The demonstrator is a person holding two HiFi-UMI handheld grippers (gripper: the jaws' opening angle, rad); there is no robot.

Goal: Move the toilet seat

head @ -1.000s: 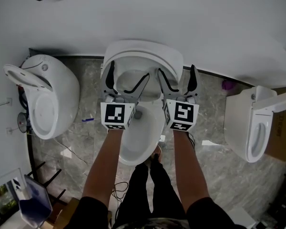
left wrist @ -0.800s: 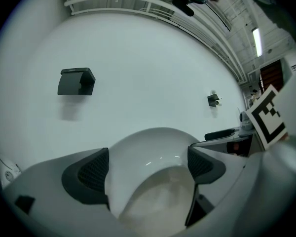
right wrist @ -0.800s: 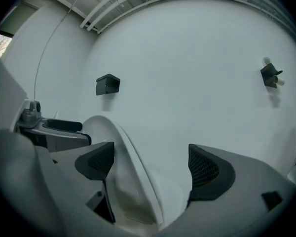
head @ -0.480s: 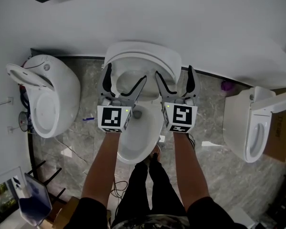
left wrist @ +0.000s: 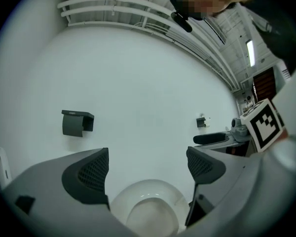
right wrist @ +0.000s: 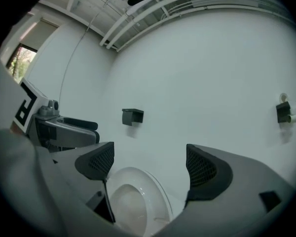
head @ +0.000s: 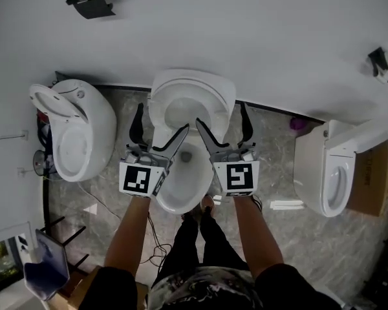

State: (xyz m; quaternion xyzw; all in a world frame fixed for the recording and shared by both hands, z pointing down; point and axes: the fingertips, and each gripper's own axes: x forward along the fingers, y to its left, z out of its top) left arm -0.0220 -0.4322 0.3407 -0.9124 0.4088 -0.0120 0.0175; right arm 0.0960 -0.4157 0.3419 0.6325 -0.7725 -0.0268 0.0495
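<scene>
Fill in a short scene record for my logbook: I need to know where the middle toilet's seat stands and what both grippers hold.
toilet seat: raised, leaning back toward the wall
bowl: uncovered
left gripper: jaws apart, nothing held
right gripper: jaws apart, nothing held
left toilet: standing apart, at the person's left
right toilet: standing apart, at the person's right
</scene>
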